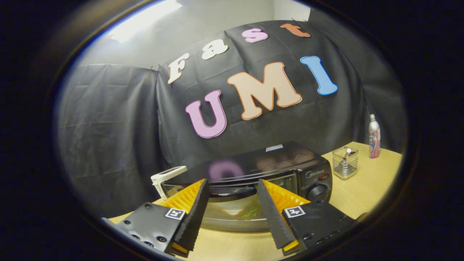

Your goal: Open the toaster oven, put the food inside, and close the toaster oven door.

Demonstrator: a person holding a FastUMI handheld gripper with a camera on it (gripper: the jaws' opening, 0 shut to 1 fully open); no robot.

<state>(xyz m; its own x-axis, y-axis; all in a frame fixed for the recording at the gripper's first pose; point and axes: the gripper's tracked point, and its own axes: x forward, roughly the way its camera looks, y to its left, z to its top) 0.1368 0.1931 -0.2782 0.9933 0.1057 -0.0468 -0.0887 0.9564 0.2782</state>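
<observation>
Toaster oven: a black, boxy metal toaster oven [253, 170] with a glossy top, a round knob at its right front and a glass door [232, 212]. It stands on the counter just ahead of the fingers, at 12 o'clock from them.
Door: hinged down and open, its glass pane lying between the two fingers; something small and green [250, 212] shows on or through the glass, but I cannot tell what it is.
Hand-held gripper [232, 185]: fingers spread well apart, clamped on nothing, their tips near the oven's front edge on either side of the door.
Counter: pale wooden counter [366, 188]. At 2 o'clock from the oven sit a clear square holder [345, 163] and, beyond it, a white-and-pink bottle [374, 137]. A white object [165, 180] juts out at the oven's 9 o'clock side.
Room: black cloth wall behind, pale wall above.
</observation>
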